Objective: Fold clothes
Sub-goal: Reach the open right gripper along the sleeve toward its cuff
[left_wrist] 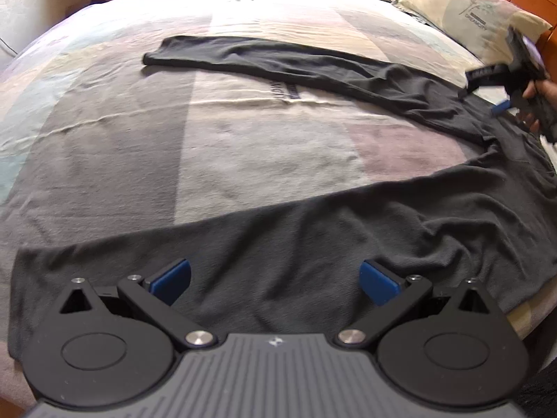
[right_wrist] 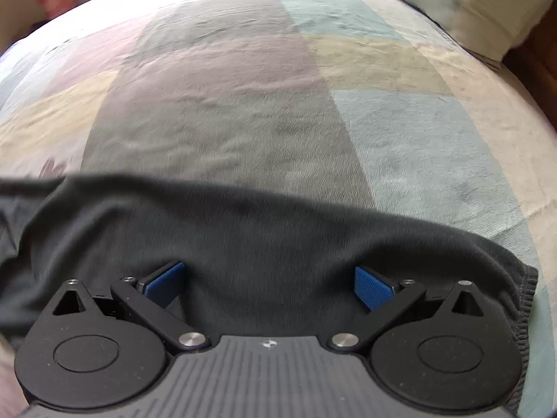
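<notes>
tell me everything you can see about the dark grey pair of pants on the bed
The dark grey pants are a soft, slightly fuzzy knit, lying spread flat on the patchwork bedspread. The two legs splay apart in a V: one runs across the near edge of the bed, the other stretches away toward its far side. A ribbed waistband shows in the right wrist view. The fabric is lightly wrinkled. Both the left gripper and the right gripper hover over it, jaws wide apart, gripping nothing.

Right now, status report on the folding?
Left gripper open over dark long-sleeved shirt. Right gripper open at ribbed hem. Shirt spread unfolded on bedspread. Nothing obstructing.
</notes>
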`<state>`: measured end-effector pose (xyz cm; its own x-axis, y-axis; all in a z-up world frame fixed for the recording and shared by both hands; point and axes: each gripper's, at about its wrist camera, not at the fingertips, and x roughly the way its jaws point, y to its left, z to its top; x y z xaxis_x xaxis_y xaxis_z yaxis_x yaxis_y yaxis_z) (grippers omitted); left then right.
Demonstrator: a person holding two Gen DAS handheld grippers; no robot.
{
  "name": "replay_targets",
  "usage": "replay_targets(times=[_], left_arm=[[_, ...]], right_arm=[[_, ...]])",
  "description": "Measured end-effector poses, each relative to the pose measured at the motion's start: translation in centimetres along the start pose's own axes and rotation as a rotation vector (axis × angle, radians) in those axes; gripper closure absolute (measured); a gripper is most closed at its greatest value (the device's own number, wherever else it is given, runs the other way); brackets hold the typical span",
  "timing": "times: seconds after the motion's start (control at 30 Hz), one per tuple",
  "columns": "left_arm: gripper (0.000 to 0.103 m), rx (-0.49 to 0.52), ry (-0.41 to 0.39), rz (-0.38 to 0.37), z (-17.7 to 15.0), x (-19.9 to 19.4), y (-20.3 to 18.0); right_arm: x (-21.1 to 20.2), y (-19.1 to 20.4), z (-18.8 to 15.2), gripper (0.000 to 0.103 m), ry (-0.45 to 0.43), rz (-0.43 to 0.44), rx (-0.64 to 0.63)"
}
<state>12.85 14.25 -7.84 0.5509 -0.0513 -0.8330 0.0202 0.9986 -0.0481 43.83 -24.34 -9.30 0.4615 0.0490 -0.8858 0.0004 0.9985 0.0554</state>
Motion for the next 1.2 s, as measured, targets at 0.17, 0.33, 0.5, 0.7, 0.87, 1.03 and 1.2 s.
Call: replay_targets(times=[0.17, 0.33, 0.5, 0.7, 0.87, 1.03, 1.2], left_arm=[[0.001, 0.047, 0.010, 0.048, -0.8, -0.4, 1.4], [0.001, 0.020, 0.028, 0.146, -1.8, -0.4, 3.6], [0.001, -0.056, 0.041, 0.124, -3.0, -0.1, 5.9], [0.001, -0.084, 0.012, 0.090, -3.7, 0.0, 7.4], [0.001, -0.088, -0.011, 0.087, -3.8, 0.3, 7.6], [0.001, -0.096, -0.035, 0.086, -4.0, 0.2, 7.7], [0.001, -0.098, -0.047, 0.083, -4.1, 0.1, 7.7]], right_arm=[[-2.4, 5.9, 1.8, 0.000, -0.011, 0.159, -0.098], [-2.7, 14.6, 3.4, 0.000, 0.018, 0.309, -0.224], [-1.4, 24.2, 4.3, 0.000, 0.050, 0.419, -0.338], [0.7, 33.0, 5.5, 0.000, 0.093, 0.547, -0.383], [2.6, 37.9, 6.8, 0.000, 0.158, 0.669, -0.351], [5.3, 40.6, 7.6, 0.000, 0.136, 0.629, -0.370], [4.3, 41.4, 8.8, 0.000, 0.079, 0.617, -0.376]])
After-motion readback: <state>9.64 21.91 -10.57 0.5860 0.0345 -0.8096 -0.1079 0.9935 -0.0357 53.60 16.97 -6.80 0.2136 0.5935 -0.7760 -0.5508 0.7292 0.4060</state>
